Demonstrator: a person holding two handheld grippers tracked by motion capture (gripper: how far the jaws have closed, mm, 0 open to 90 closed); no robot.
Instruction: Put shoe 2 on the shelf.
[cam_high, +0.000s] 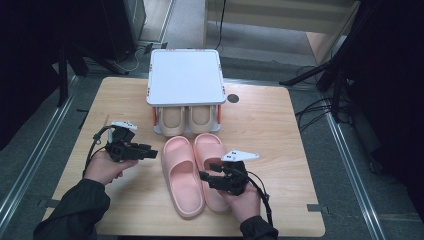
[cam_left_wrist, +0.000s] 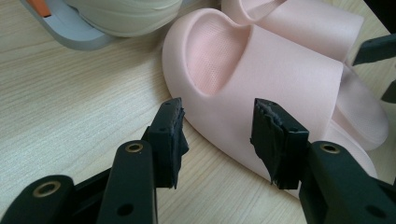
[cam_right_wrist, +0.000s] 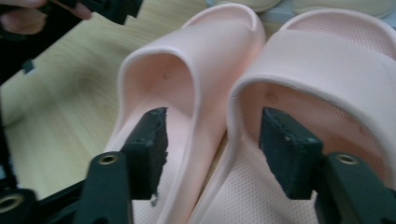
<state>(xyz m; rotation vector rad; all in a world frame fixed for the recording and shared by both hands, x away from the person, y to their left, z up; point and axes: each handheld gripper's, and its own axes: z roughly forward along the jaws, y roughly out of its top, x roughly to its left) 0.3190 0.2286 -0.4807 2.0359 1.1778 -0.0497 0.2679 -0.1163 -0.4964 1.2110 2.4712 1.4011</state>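
Two pink slippers lie side by side mid-table, toes toward the rack: the left slipper (cam_high: 181, 175) and the right slipper (cam_high: 212, 155). My left gripper (cam_high: 154, 153) is open just left of the left slipper; in the left gripper view its jaws (cam_left_wrist: 219, 135) frame the strap of that slipper (cam_left_wrist: 280, 70) without touching it. My right gripper (cam_high: 206, 171) hovers over the heel ends. In the right gripper view its open jaws (cam_right_wrist: 212, 149) straddle the adjoining inner walls of the left slipper (cam_right_wrist: 187, 65) and right slipper (cam_right_wrist: 327, 70), pads clear of both.
A small shoe rack with a white top (cam_high: 185, 75) stands at the table's back, with a beige pair (cam_high: 172, 120) on its lower shelf. Bare wooden tabletop (cam_high: 280, 140) lies on both sides. Cables trail from both grippers toward the front edge.
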